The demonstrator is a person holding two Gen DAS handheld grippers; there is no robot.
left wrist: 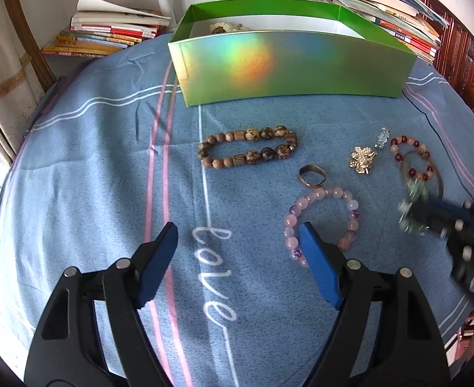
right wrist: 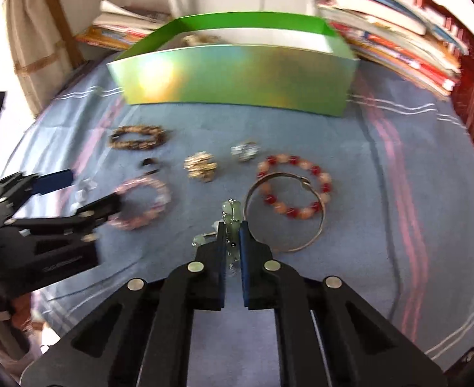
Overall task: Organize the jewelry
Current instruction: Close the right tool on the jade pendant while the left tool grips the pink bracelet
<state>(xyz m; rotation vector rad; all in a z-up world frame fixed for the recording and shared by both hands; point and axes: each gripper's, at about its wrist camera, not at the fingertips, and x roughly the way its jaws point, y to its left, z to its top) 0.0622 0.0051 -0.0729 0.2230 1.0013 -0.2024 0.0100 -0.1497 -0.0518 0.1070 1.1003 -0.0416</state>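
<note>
On the blue cloth lie three bead bracelets: one brown wooden bracelet, one pink bracelet, one red-and-peach bracelet. There is one metal bangle, one ring, two small sparkly ornaments, and one green box.

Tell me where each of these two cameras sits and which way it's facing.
Left wrist: on the left gripper, angled down at the blue striped cloth; own open jaws show, also the right gripper.
Right wrist: on the right gripper, angled down, jaws shut on a pale green bead piece; left gripper shows.
Shared: shiny green box, pink bead bracelet.
</note>
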